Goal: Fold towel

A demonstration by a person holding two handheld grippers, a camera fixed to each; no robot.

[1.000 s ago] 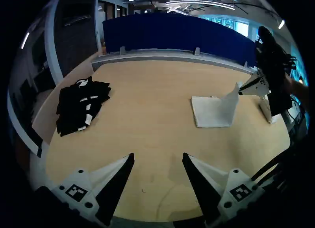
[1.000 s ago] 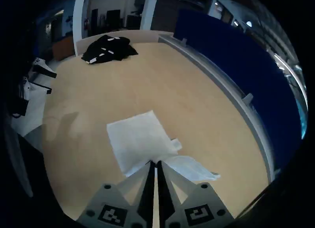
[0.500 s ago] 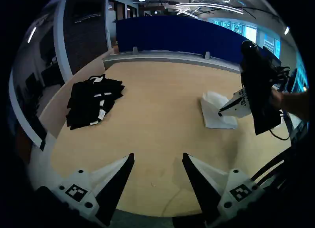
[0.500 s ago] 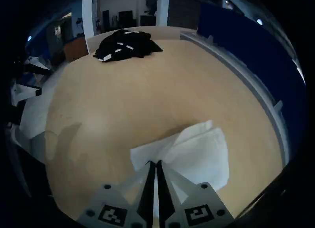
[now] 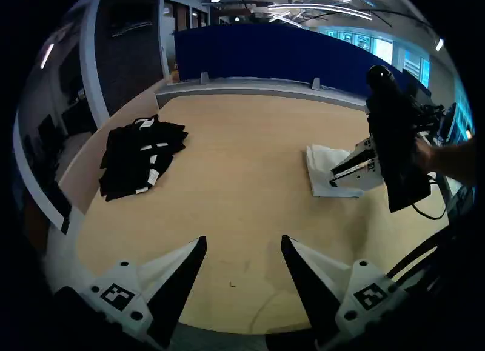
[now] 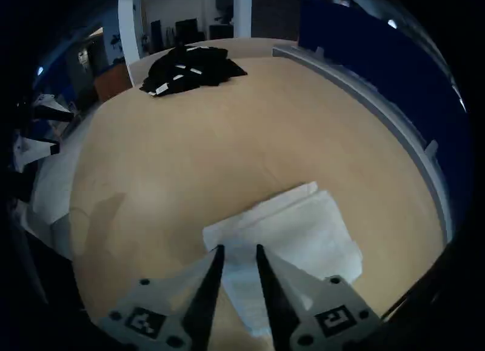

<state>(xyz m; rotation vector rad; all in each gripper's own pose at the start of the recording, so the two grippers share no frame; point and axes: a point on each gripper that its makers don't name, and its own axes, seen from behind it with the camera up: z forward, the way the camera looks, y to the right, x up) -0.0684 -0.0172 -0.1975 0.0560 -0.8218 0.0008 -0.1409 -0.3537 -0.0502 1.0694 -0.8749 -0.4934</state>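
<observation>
Bench: we see a broad, light wooden bench with a rounded near edge.
Partition: a deep blue screen stands along the bench's far edge, on a grey rail.
Walls: we make out a dark wall and a pale pillar at left.
Light: long strip lamps glow on the ceiling.
Windows: we see bright panes beyond the screen, at right.

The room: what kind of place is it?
Probably an office: a big shared table, a blue divider along its far edge, and long ceiling lights.
</observation>
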